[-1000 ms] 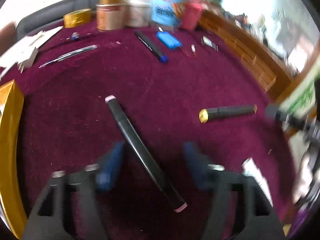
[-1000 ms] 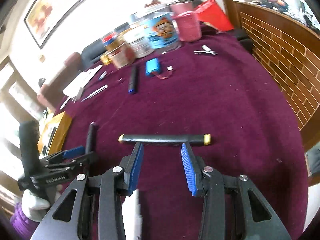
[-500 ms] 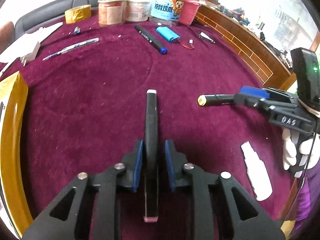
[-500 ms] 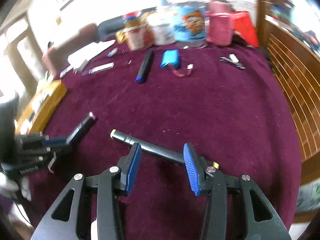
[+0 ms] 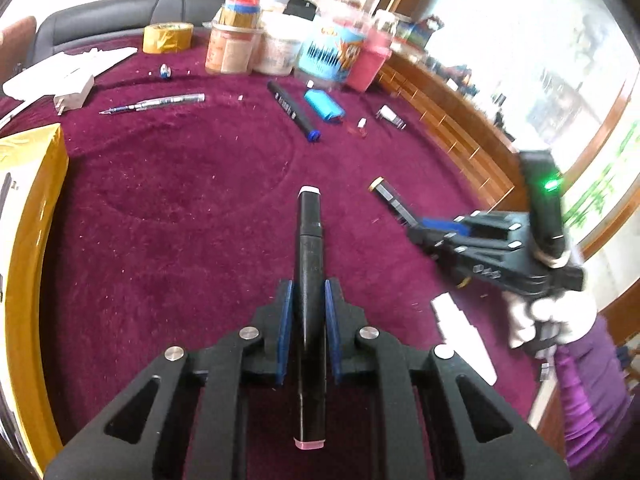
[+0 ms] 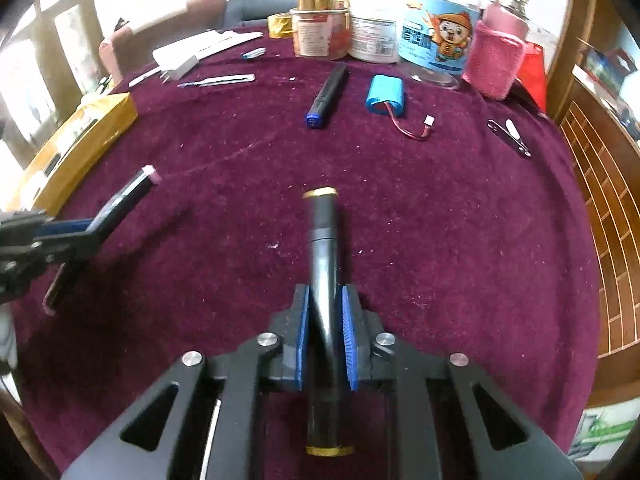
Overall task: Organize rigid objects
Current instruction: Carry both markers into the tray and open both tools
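Both claws had just closed, each now clamped on a marker. Left gripper (image 5: 307, 312) pinched the pink-capped marker (image 5: 309, 248) lengthwise between its blue pads, where a second earlier that marker lay loose on the cloth (image 5: 180, 208) between parted jaws. Right gripper (image 6: 326, 320) likewise gripped the gold-capped marker (image 6: 323, 248), which had lain crosswise before it. Judged so, pick-up was complete and placement remained. Both markers were smooth, glossy black cylinders; the cloth was nappy maroon velvet. Far off lay a blue-tipped marker (image 6: 329, 94), a blue battery (image 6: 383, 94) and tins (image 6: 316, 32).
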